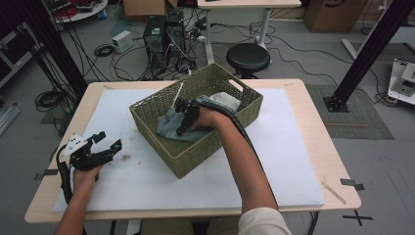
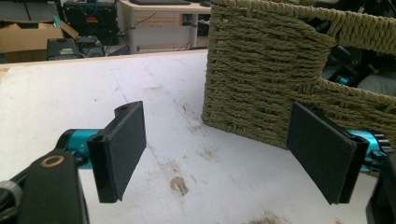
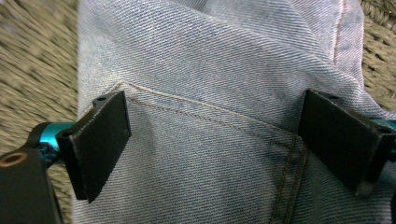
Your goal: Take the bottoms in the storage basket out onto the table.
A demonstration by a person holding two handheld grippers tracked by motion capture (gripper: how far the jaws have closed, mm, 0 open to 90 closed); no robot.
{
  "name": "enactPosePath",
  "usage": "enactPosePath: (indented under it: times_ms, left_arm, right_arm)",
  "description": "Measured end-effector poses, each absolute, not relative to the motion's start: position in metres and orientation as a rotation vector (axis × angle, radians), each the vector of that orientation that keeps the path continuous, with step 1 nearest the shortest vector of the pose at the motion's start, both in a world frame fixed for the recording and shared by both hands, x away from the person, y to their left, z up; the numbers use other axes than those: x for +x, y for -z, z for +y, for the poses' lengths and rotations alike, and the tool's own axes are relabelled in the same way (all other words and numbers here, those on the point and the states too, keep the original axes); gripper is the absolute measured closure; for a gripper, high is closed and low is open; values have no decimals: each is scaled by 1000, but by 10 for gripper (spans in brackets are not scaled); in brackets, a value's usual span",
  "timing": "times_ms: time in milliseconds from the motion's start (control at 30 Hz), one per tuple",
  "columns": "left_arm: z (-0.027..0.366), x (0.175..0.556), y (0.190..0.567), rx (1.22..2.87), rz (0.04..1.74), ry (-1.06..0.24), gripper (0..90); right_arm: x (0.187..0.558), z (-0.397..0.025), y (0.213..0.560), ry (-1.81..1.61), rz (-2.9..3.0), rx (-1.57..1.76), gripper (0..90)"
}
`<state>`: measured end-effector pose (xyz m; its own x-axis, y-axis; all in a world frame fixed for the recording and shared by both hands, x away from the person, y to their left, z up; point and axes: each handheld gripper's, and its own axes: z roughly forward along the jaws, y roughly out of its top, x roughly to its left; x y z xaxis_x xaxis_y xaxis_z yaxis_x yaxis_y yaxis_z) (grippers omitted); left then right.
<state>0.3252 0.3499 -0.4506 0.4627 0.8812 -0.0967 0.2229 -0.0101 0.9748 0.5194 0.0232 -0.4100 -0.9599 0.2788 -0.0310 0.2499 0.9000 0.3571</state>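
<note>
Inside the basket (image 1: 247, 105), jeans (image 1: 171, 129) lie lengthwise under the spread right gripper (image 3: 215, 140)

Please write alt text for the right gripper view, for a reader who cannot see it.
The right gripper, jaws wide open, hovers close above faded blue denim jeans with a stitched seam. The jeans lie on the woven basket.

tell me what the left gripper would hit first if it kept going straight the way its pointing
Most likely the woven basket: the left gripper, jaws open, points at its side wall across bare white mat. The gap is hard to judge.
</note>
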Motion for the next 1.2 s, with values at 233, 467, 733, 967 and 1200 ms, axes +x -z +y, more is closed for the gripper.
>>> enactPosePath:
  times_ms: [233, 467, 733, 967, 1200]
  left_arm:
    - [349, 325, 451, 1530, 1006, -699, 207]
    - [350, 324, 451, 1525, 1006, -699, 207]
    - [350, 325, 451, 1523, 1007, -696, 207]
    - [350, 325, 451, 1527, 1006, -698, 207]
    - [349, 325, 451, 1526, 1005, -701, 208]
  right_arm:
    - [521, 22, 402, -462, 2907, 388, 595]
    - [524, 16, 390, -515, 2888, 462, 749]
    - [528, -23, 358, -1015, 2729, 681, 755]
    - [520, -50, 332, -1285, 2582, 723, 757]
    - [514, -73, 310, -1449, 2462, 755, 757]
